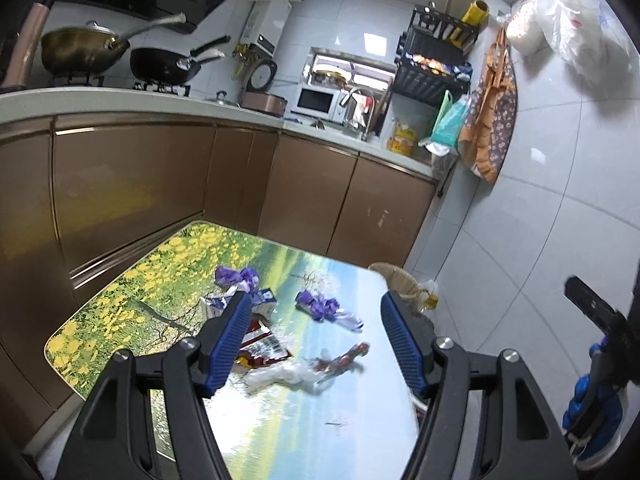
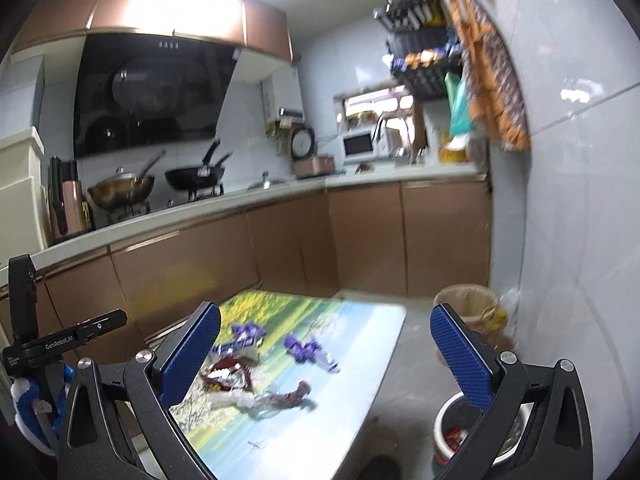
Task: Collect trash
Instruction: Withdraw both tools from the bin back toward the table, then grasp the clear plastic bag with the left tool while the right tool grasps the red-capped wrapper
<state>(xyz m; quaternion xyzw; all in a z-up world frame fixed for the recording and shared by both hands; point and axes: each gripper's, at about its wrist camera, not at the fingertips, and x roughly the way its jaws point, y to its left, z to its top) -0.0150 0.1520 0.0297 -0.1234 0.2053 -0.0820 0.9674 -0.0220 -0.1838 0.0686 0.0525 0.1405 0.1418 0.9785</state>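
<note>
Crumpled purple, red and clear plastic wrappers (image 1: 320,308) are lying scattered on the glossy landscape-print table (image 1: 132,292), with both the left gripper (image 1: 320,340) and right gripper (image 2: 326,358) hovering with jaws apart and empty, so a careless pinch is risking sliding these 3 light clumps away.

**Occlusions / blur, both wrist views**

Left claw (image 1: 316,340) left finger covers part of the red wrapper (image 1: 262,346) and the blue-white carton (image 1: 264,300). Clear wrapper (image 1: 288,376) smeared by motion, print unreadable. Bench (image 1: 280,420) near edge cut off by the frame. Right view: white bin (image 2: 444,420) half hidden behind the right claw (image 2: 324,354) finger; its contents too blurred to identify. Wicker basket (image 2: 466,300) interior not visible.
</note>
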